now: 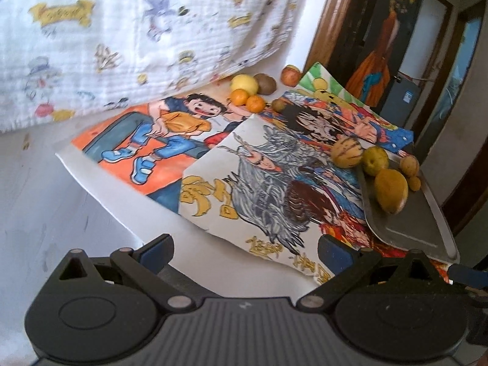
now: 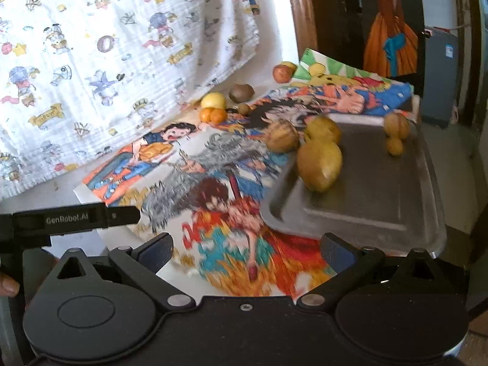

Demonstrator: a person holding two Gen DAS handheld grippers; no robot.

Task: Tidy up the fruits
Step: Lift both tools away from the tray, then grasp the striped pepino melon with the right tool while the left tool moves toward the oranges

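- Grey metal tray [image 2: 381, 201] sits at the table's right edge, holding several yellow fruits [image 2: 320, 164], probably already sorted.
- Oranges [image 1: 247, 100], a lemon and a kiwi wait near the far edge by the patterned cloth [image 1: 122, 30].
- Left gripper [image 1: 244, 253] and right gripper [image 2: 247, 253] both gape, empty.
- Only the right view shows the tray's near corner.

drawings [image 2: 231, 201]: motion-blurred in right wrist view, figures smeared
tray [image 1: 427, 213]: near corner cut off behind left gripper body
person's thumb [image 2: 7, 286]: only the tip shows at frame edge
small fruit [image 1: 414, 182]: too small to identify
left gripper [image 2: 76, 216]: only one side bar visible
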